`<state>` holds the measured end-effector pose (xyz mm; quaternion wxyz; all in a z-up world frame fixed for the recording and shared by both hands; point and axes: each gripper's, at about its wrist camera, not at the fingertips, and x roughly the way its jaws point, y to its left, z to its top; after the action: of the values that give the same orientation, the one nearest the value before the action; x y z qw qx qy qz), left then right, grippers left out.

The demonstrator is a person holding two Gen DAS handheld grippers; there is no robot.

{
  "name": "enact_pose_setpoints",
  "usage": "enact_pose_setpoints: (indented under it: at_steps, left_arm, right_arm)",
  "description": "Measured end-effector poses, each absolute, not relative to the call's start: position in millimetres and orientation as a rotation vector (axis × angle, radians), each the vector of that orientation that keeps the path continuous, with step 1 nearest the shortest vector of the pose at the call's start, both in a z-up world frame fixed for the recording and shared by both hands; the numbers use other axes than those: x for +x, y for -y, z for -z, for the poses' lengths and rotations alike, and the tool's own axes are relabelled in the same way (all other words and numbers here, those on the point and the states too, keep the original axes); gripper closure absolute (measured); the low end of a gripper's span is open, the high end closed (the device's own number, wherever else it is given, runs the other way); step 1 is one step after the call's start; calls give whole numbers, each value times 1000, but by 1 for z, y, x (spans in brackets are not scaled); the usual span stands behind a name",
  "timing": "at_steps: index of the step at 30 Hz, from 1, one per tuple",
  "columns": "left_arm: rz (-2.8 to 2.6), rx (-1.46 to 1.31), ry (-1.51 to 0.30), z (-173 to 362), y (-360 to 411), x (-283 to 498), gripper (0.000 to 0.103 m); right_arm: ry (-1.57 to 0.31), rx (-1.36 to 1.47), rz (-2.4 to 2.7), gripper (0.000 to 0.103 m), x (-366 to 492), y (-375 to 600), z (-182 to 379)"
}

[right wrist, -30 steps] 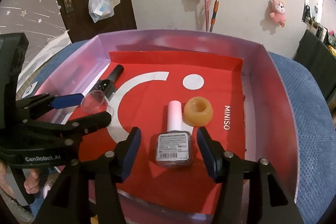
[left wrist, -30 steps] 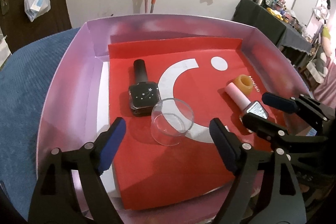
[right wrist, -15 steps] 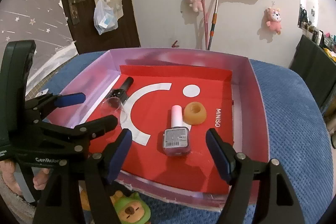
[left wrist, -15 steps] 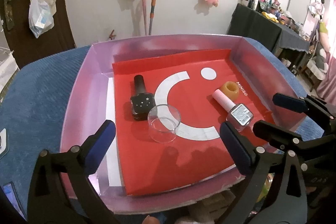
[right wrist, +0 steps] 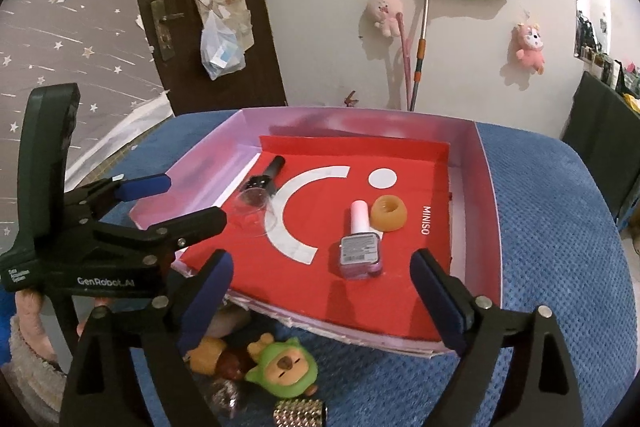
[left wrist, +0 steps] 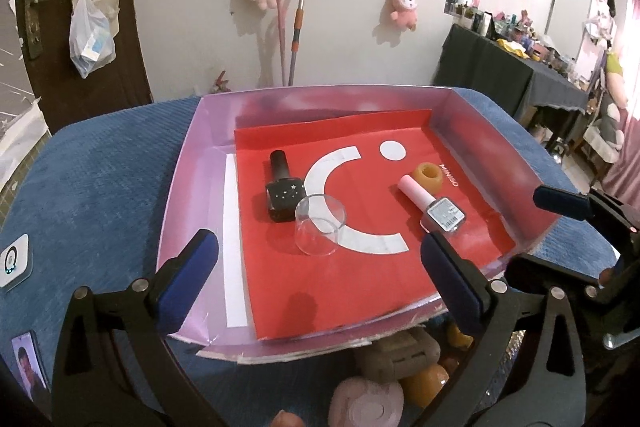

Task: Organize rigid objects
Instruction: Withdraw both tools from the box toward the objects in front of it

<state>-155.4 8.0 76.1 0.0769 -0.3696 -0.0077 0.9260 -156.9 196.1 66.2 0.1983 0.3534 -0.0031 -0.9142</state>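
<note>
Currently clear glass cup [left wrist: 320, 231] sitting in pink box [left wrist: 188, 163], just beside black polish bottle [left wrist: 283, 191]; likely light, slippery, fragile: grip sidewall gently. Left gripper [left wrist: 316, 287], right gripper [right wrist: 322, 301] both hovering wide, empty.

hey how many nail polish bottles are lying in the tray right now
2. A black bottle lies on the left of the tray, beside the clear cup. A pink bottle lies on the right, next to the orange ring. Nothing seems hidden.
</note>
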Motion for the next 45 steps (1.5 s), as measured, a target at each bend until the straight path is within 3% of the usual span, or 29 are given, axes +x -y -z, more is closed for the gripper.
enact_pose_setpoints:
  at_steps: [6, 45]
  left_arm:
    - [-2784, -1088, 28, -79, -6, -144, 0]
    - [-2805, -1120, 63, -72, -9, -80, 0]
  right_arm:
    - [31, 953, 2550, 0, -144, -198, -71]
    - [81, 867, 2552, 0, -93, -202, -71]
